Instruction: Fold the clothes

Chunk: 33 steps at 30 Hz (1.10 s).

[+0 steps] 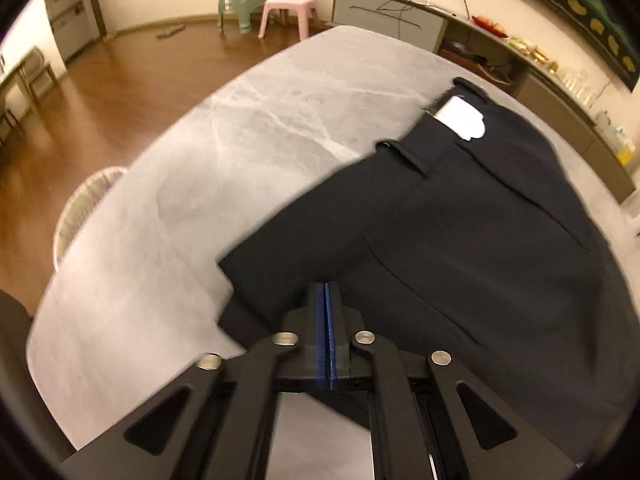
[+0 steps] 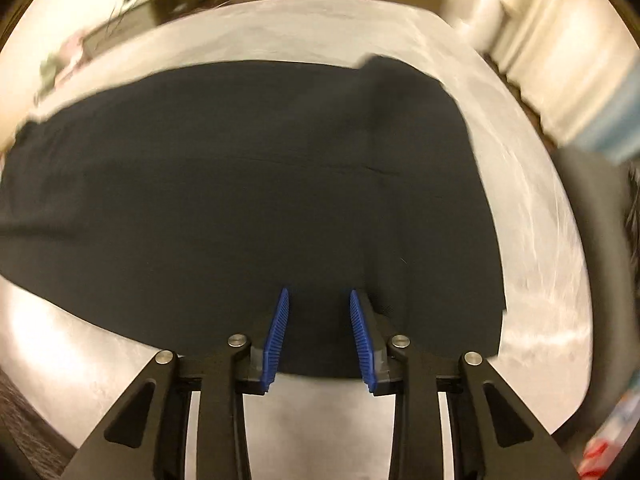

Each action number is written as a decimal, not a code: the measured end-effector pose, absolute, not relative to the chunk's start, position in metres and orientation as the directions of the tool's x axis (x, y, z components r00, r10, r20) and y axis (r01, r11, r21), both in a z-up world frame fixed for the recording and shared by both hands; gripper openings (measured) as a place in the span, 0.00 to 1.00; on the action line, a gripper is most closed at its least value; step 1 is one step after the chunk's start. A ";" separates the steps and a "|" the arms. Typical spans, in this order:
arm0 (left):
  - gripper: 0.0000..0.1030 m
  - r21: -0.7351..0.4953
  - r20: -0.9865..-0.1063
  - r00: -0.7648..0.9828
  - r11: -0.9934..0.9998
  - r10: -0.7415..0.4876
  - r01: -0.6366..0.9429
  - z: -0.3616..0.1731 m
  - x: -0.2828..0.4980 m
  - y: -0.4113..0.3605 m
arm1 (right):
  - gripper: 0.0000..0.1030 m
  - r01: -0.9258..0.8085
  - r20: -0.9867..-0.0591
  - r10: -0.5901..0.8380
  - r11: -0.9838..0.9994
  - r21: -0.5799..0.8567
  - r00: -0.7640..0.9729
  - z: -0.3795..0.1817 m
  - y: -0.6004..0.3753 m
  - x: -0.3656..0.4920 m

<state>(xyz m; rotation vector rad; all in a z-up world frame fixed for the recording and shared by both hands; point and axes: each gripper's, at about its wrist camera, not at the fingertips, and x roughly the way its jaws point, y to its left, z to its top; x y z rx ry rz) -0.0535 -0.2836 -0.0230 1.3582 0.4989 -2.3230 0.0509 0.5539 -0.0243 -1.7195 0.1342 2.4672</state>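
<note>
Dark navy trousers (image 1: 460, 220) lie on a grey marble table (image 1: 240, 128). Their waistband, with a white inner label (image 1: 460, 118), points toward the far right in the left wrist view. One folded leg end reaches a corner near the table's middle. My left gripper (image 1: 326, 286) hovers over that folded part with its blue pads pressed together and no cloth seen between them. In the right wrist view the trousers (image 2: 240, 180) spread wide across the table (image 2: 532, 220), blurred by motion. My right gripper (image 2: 318, 294) stands open above the near cloth edge, with nothing between its pads.
A pink chair (image 1: 292, 0) and a green chair (image 1: 240, 4) stand on the wooden floor beyond the table. A long sideboard (image 1: 384, 12) with clutter runs along the far wall. A pale woven chair back (image 1: 86, 208) sits at the table's left edge.
</note>
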 end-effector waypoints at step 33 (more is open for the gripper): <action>0.34 -0.167 -0.848 -0.515 -0.857 -0.128 0.487 -0.003 -0.258 -0.277 | 0.45 -0.310 -0.827 0.188 -0.951 -0.018 -0.529 0.001 0.627 -0.091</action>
